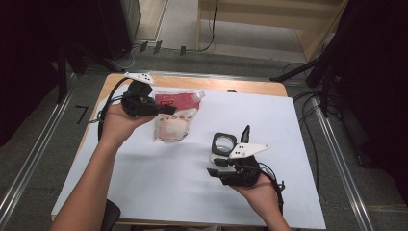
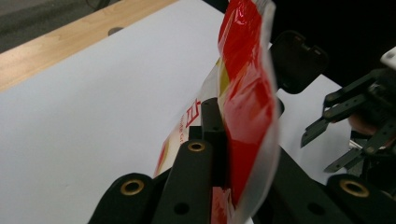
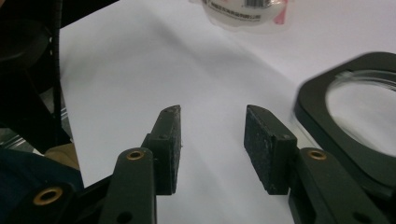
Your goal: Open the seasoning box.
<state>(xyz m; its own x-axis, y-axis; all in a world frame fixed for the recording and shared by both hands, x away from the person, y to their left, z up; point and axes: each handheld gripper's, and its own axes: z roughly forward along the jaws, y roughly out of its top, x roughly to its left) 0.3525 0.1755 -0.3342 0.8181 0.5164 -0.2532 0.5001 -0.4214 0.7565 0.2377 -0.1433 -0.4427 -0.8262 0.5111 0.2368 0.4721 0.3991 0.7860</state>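
The left gripper (image 1: 166, 109) is clamping the red top edge of a clear plastic pouch with a red printed band and white contents (image 1: 172, 119), its jaws pressed together on the film. The pouch is hanging tilted from that grip over the far left part of the white paper-covered table (image 1: 269, 120), its lower end resting on or just above the sheet; which of the two cannot be told.

The right gripper (image 3: 212, 140) is sitting with its jaws spread wide and nothing between them, held low above the sheet just beside a black square-framed container with a clear round window and a raised hinged lid (image 1: 224, 143), nearer the person and well apart from the pouch.

The step in hand appears to be lifting the pouch so it can be brought to the open container. The next move probably calls for the left hand carrying the pouch toward the container's mouth while the right gripper is steadying the container or taking the pouch's free corner.
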